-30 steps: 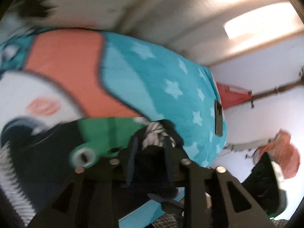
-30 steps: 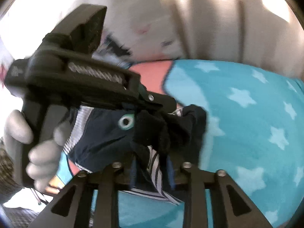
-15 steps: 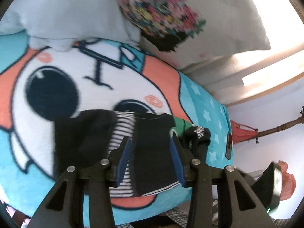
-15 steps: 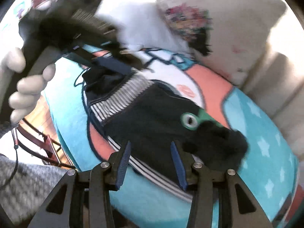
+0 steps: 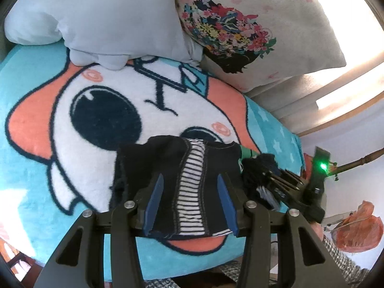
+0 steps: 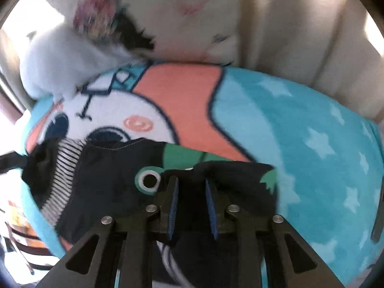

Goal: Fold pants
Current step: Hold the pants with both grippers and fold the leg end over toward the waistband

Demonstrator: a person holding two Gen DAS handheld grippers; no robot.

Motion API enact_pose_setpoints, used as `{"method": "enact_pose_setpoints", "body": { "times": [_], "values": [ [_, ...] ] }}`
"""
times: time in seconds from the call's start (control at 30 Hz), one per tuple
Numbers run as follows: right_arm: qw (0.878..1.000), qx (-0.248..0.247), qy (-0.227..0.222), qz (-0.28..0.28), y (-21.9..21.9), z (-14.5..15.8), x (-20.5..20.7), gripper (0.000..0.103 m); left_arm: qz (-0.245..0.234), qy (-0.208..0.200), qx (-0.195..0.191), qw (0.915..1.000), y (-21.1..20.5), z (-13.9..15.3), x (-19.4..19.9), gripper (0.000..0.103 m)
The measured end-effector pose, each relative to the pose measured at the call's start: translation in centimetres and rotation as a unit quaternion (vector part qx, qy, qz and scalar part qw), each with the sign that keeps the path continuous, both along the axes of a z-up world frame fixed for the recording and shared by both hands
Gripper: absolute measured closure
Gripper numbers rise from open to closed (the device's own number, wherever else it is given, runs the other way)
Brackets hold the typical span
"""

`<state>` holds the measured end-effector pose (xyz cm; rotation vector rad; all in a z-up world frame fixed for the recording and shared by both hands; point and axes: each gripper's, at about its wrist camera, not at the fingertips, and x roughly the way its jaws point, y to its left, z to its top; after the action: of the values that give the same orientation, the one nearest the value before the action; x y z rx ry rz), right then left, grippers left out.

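Small dark navy pants (image 5: 192, 175) with a striped side panel and a green frog patch lie on a cartoon blanket (image 5: 72, 124). My left gripper (image 5: 189, 180) is open, its blue pads either side of the striped panel, holding nothing. In the right wrist view the pants (image 6: 108, 175) spread left, with a bunched dark part by the frog eye (image 6: 147, 180). My right gripper (image 6: 192, 182) is narrowly open over that bunched cloth; it also shows in the left wrist view (image 5: 280, 180) at the pants' right end.
A pale blue pillow (image 5: 96, 16) and a floral white pillow (image 5: 252, 31) lie at the blanket's far edge. The star-patterned teal part of the blanket (image 6: 312, 144) extends right. A cream upholstered backrest (image 6: 288, 36) stands behind. A red-orange object (image 5: 355, 230) is off the bed at right.
Both grippers let go of the pants, which now lie spread on the blanket. The left gripper drew back and opened wide. The right gripper came down again over the bunched right end.
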<state>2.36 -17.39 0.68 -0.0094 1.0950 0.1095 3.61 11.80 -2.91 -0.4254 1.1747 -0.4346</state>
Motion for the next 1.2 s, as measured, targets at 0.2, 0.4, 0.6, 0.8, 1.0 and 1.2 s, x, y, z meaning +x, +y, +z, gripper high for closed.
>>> {"method": "enact_pose_setpoints", "body": {
  "times": [0.2,0.4,0.6,0.8,1.0,1.2],
  "values": [
    [1.0,0.024,-0.018,0.006,0.1,2.6,-0.6,0.066,0.012,-0.007,0.01,0.9999,2.1,0.4,-0.6,0.057],
    [0.997,0.077,-0.025,-0.011,-0.3,5.0,-2.6,0.062,0.051,-0.005,0.007,0.9986,5.3,0.1,-0.8,0.057],
    [0.995,0.093,0.014,0.018,4.3,2.9,-1.5,0.062,0.081,0.016,0.01,0.9965,8.1,-1.6,-1.3,0.057],
    [0.98,0.157,0.076,0.095,12.1,3.9,2.0,0.04,0.1,0.033,0.01,0.9944,9.8,-2.9,-2.4,0.057],
    [0.965,0.167,0.185,0.082,18.8,0.8,6.5,0.033,0.108,0.036,0.02,0.9933,10.8,-3.7,-4.2,0.057],
    [0.967,0.073,0.23,0.076,24.2,-3.2,7.4,0.024,0.112,0.043,0.013,0.9926,11.2,-4.6,-5.5,0.057]
  ]
}}
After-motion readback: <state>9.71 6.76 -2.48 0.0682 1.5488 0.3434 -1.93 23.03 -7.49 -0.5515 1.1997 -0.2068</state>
